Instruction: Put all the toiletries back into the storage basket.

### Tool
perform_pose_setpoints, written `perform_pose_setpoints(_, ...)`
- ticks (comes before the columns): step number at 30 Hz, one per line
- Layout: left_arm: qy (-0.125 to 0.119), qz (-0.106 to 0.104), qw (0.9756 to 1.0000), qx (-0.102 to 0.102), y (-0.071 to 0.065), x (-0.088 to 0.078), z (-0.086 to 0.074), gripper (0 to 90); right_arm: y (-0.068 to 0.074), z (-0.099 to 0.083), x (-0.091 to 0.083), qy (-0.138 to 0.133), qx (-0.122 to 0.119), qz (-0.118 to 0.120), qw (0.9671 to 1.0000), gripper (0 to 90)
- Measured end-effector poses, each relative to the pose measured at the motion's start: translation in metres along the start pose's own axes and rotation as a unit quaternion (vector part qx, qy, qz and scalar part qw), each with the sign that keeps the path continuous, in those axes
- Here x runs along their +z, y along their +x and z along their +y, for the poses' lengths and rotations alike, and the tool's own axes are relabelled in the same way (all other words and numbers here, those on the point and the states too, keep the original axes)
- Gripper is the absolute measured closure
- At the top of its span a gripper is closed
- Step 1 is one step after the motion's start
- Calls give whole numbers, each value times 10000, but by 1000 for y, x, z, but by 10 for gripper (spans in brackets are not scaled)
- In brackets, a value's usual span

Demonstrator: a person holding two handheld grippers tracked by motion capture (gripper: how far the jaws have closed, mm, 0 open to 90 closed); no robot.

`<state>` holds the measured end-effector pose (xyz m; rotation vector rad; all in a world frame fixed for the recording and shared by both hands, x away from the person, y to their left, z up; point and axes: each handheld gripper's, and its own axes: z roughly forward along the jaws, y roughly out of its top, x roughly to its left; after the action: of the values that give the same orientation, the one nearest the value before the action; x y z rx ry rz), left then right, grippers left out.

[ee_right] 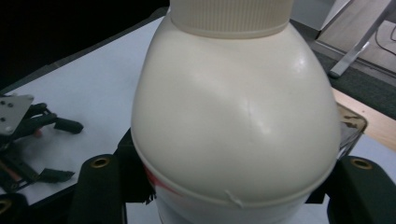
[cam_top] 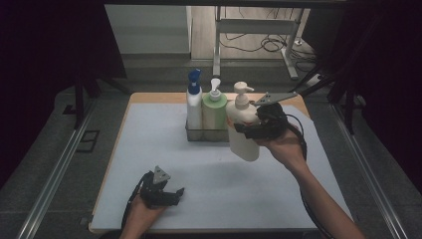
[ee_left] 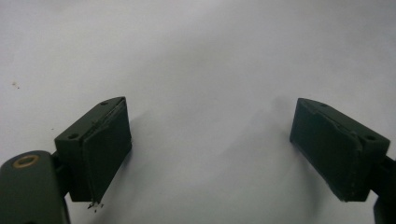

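My right gripper [cam_top: 249, 130] is shut on a cream pump bottle [cam_top: 243, 130] and holds it clear of the table, a little tilted, just right of the clear bin [cam_top: 195, 134]. In the right gripper view the cream bottle [ee_right: 233, 121] sits between the jaws, its ribbed cap at the top edge. In the bin stand a white bottle with a blue sprayer [cam_top: 194, 104] and a green pump bottle [cam_top: 214, 109]. My left gripper [cam_top: 175, 195] rests low near the table's front edge, open, with only the white table top [ee_left: 196, 56] between its jaws.
The white mat [cam_top: 164, 154] covers a wooden table top; its front edge runs just beyond my left hand. Dark floor and metal rails lie on both sides. A desk frame with cables [cam_top: 259, 35] stands behind the table.
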<state>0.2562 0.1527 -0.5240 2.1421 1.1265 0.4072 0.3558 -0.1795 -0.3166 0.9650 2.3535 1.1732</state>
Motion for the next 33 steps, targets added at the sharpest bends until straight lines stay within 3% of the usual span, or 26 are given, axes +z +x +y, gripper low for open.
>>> perform_pose_setpoints(15, -8, 3, 10000, 0, 0, 0, 0, 123, -23, 16, 15, -110, 93, -411, 9990, 373)
perform_pose_setpoints(33, -16, 1, 10000, -14, 0, 0, 0, 123, -43, 34, 38, -211, 280, -732, 9967, 373)
